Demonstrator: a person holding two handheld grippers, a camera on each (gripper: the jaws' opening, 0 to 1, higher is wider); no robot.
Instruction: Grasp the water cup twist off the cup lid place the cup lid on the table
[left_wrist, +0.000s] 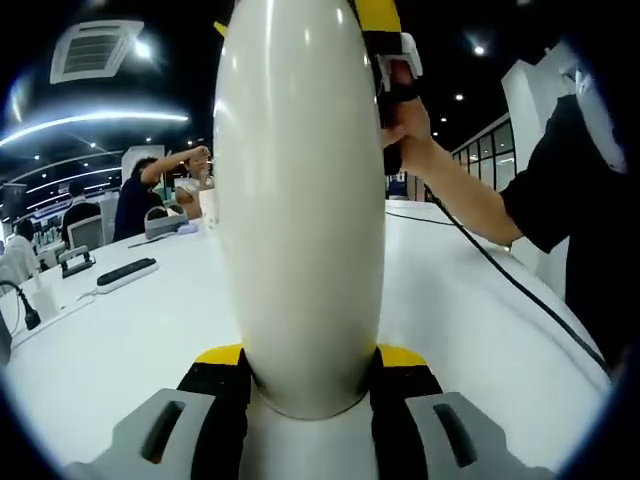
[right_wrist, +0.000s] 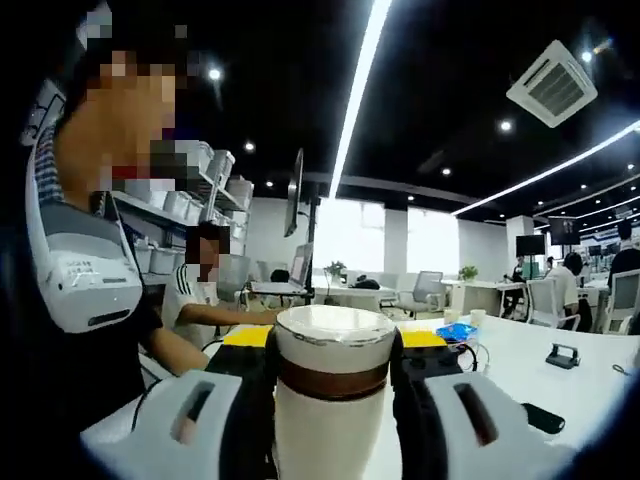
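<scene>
You are working in an open-plan office. Around the long white table (left_wrist: 120, 340), people sit at desks with office chairs (right_wrist: 425, 292), beneath a ceiling air-conditioning vent (right_wrist: 558, 84) and strip lights (right_wrist: 357, 75).

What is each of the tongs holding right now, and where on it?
Left tongs clamp the cup on its cream body, near one end. Right tongs clamp its lid at the brown band.

White table (left_wrist: 120, 350) carried power strip (left_wrist: 124, 274) near far edge. Ceiling air vent (right_wrist: 560, 83) and office chairs (right_wrist: 422, 292) were noted.
</scene>
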